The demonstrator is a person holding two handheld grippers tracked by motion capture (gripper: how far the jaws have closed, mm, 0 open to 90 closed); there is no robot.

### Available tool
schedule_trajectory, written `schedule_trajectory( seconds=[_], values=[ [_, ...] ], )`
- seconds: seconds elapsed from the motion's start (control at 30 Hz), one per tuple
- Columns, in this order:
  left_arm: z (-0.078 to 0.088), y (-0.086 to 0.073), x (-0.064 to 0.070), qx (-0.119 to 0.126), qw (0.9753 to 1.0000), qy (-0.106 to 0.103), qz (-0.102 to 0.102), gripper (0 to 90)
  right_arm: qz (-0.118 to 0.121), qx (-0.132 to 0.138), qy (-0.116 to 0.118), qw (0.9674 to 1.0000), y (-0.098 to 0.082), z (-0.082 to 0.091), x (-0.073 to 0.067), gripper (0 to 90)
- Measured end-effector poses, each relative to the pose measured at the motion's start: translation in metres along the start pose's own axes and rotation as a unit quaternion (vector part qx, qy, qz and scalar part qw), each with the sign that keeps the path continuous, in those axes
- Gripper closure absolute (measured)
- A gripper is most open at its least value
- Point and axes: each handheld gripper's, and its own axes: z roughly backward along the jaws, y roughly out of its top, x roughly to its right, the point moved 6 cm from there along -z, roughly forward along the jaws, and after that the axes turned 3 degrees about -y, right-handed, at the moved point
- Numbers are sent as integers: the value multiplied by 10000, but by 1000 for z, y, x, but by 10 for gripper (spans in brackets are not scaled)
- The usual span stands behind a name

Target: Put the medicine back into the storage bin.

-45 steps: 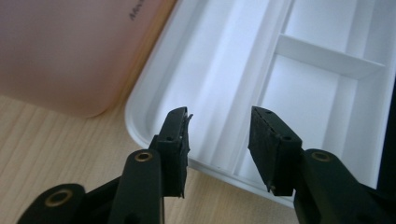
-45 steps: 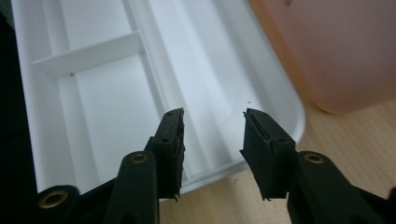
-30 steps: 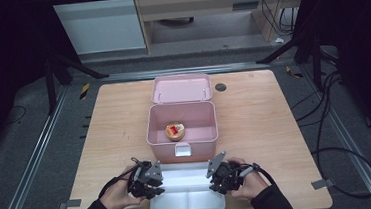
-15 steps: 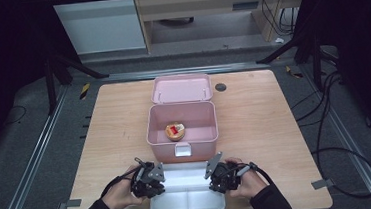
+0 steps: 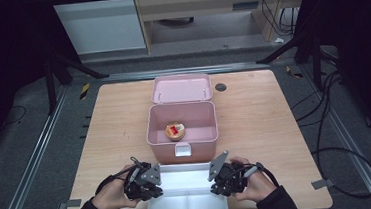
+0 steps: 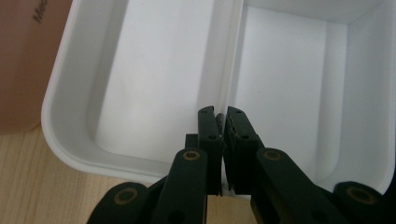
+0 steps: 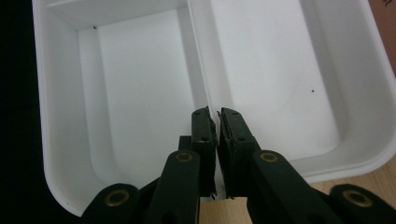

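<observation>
Left gripper view — "Me…" on pink box [image 6: 18,65]

Open pink box [image 5: 181,130] mid-table, orange-red item [image 5: 175,131] inside.

Divided tray [image 5: 187,207] at bottom centre of the high view, on the table [image 5: 265,123] at its near edge. Left gripper [image 5: 147,183] on the tray's left wall, right gripper [image 5: 218,176] on its right wall. Open box [image 5: 182,137] directly above the tray in frame, lid [image 5: 181,89] behind it. Small item [image 5: 175,131] inside the box.
</observation>
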Motion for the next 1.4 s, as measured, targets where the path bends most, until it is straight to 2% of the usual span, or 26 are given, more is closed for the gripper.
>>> schedule_trajectory(
  seconds=[0.1, 0.2, 0.23, 0.33, 0.43, 0.47, 0.53, 0.57, 0.63, 0.67, 0.7, 0.77, 0.8, 0.83, 0.87, 0.9, 0.93, 0.97, 1.03, 1.07, 1.1, 1.17, 1.2, 1.23, 1.27, 1.4],
  values=[
    [10, 5, 3, 39, 10000, 12, -28, 861, -1, 27, 3, 10000, 4, 10, -3, 852],
    [30, 14, 4, 70, 9999, 113, -74, 861, 36, 77, -57, 9999, 14, 31, -3, 853],
    [30, 14, 4, 70, 9999, 113, -74, 861, 36, 77, -57, 9999, 14, 31, -3, 853],
    [53, 24, 0, 106, 9996, 199, -158, 866, 129, 191, -127, 9997, 27, 51, 3, 852],
    [64, 29, -4, 109, 9994, 268, -208, 870, 152, 268, -138, 9994, 34, 60, 10, 849],
    [70, 32, -8, 116, 9992, 316, -218, 870, 181, 303, -195, 9992, 41, 70, 19, 848],
    [82, 38, -19, 121, 9987, 421, -247, 870, 211, 325, -249, 9989, 47, 76, 26, 848],
    [82, 38, -19, 121, 9987, 421, -247, 870, 211, 325, -249, 9989, 47, 76, 26, 848],
    [87, 41, -29, 166, 9986, 439, -253, 870, 245, 315, -333, 9986, 54, 82, 36, 847],
    [92, 44, -38, 188, 9984, 481, -248, 869, 280, 334, -408, 9982, 59, 87, 46, 846],
    [92, 44, -38, 188, 9984, 481, -248, 869, 280, 334, -408, 9982, 59, 87, 46, 846],
    [97, 47, -48, 190, 9983, 493, -238, 868, 333, 366, -447, 9978, 66, 91, 59, 847],
    [100, 48, -54, 181, 9982, 509, -262, 868, 333, 366, -447, 9978, 66, 91, 59, 847],
    [103, 50, -60, 166, 9980, 539, -297, 870, 349, 419, -468, 9974, 71, 94, 72, 847],
    [104, 51, -64, 197, 9979, 554, -267, 870, 349, 419, -468, 9974, 71, 94, 72, 847],
    [109, 54, -75, 201, 9978, 554, -291, 870, 356, 455, -468, 9972, 75, 96, 83, 848],
    [109, 54, -75, 201, 9978, 554, -291, 869, 366, 464, -478, 9971, 76, 96, 87, 847],
    [111, 55, -83, 197, 9978, 544, -321, 869, 366, 464, -478, 9971, 76, 96, 87, 847],
    [114, 58, -100, 183, 9977, 563, -338, 869, 359, 518, -491, 9968, 82, 96, 103, 849],
    [114, 58, -100, 183, 9977, 563, -338, 870, 359, 513, -519, 9967, 83, 97, 109, 848],
    [116, 61, -111, 188, 9974, 594, -355, 870, 328, 520, -547, 9966, 85, 97, 115, 846],
    [117, 63, -117, 197, 9972, 620, -368, 869, 322, 519, -589, 9964, 86, 97, 121, 843],
    [119, 65, -127, 192, 9973, 609, -351, 869, 280, 522, -636, 9962, 88, 98, 131, 841],
    [119, 65, -127, 192, 9973, 609, -351, 868, 280, 522, -636, 9962, 88, 98, 131, 841],
    [121, 68, -137, 197, 9975, 600, -321, 867, 262, 530, -668, 9960, 91, 98, 140, 841],
    [118, 70, -151, 178, 9977, 580, -297, 864, 238, 489, -700, 9961, 94, 98, 154, 839]
  ],
)
